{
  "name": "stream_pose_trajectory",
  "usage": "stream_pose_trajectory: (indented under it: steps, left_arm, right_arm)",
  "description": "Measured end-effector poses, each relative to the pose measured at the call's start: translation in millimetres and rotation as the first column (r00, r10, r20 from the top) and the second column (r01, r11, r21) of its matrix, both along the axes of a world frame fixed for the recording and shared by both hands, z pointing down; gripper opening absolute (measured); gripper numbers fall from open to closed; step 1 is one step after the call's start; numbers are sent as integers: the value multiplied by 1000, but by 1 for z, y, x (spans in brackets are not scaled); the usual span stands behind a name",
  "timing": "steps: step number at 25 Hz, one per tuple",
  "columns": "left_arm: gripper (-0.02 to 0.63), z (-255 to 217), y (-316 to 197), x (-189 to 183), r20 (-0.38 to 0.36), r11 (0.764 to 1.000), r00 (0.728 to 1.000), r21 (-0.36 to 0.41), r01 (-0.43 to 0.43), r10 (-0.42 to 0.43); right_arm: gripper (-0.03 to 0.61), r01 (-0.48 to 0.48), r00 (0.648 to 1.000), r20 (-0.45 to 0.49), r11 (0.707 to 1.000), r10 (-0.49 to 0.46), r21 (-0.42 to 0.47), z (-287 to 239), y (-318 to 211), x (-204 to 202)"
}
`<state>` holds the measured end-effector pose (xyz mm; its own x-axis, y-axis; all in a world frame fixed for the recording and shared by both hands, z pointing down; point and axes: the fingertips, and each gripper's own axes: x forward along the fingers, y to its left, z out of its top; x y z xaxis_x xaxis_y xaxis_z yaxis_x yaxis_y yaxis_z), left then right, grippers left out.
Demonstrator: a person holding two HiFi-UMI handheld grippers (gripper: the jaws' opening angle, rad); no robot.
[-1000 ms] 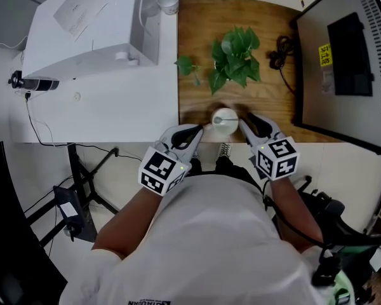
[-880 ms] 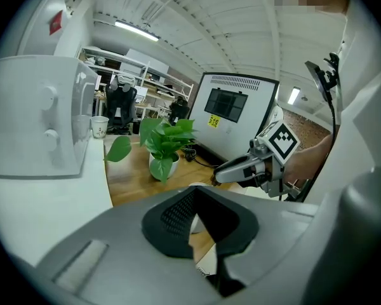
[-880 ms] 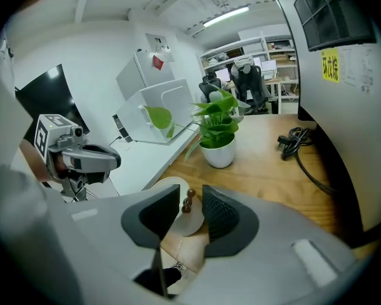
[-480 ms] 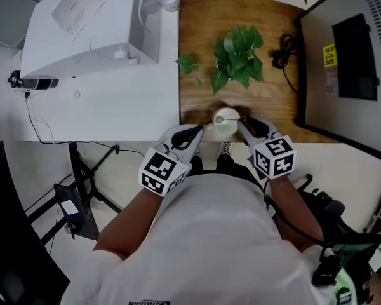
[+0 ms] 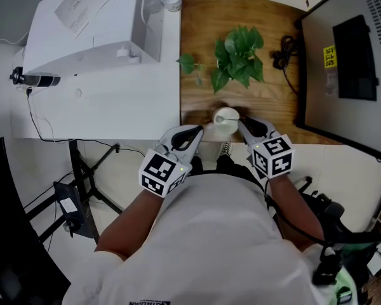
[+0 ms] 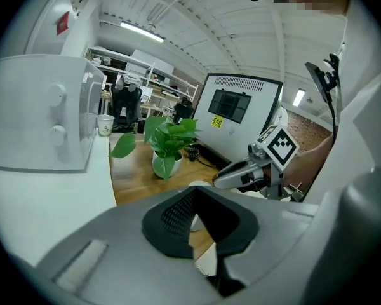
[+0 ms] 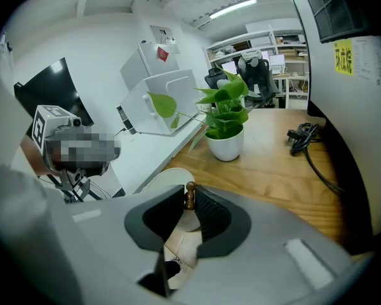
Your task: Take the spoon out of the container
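Right gripper view: right gripper (image 7: 190, 202) jaws clamped on the brown spoon (image 7: 190, 196) handle, which stands up out of the white container (image 7: 168, 175) at the wooden table (image 7: 273, 170) near edge. Left gripper (image 5: 195, 132) jaws together, empty, tip near the container's 8 o'clock. Potted plant (image 5: 238, 54) beyond at 12 o'clock, monitor (image 5: 352, 56) at 3 o'clock.

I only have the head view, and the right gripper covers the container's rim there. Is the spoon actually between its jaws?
Observer: Yes. In the right gripper view, the right gripper is shut on the spoon, at its brown handle tip, above the white container.
Operator: And the left gripper?
Observer: In its own view, the left gripper has its jaw tips together with nothing between them. The container shows just beyond.
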<state>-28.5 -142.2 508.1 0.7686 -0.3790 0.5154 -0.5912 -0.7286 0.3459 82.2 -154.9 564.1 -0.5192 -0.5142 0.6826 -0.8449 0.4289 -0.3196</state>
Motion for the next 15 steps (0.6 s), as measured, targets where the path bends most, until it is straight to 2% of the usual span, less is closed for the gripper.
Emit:
stream_pose_trajectory:
  steps: [8, 15]
  left_arm:
    - [5, -7, 3, 4, -5, 1000, 1000, 23, 19, -18]
    - [5, -21, 1, 20, -17, 997, 999, 64, 42, -41]
  right_arm:
    - [57, 18, 1000, 12, 999, -18, 48, -18, 1, 1]
    - [57, 55, 998, 38, 992, -60, 116, -54, 4, 7]
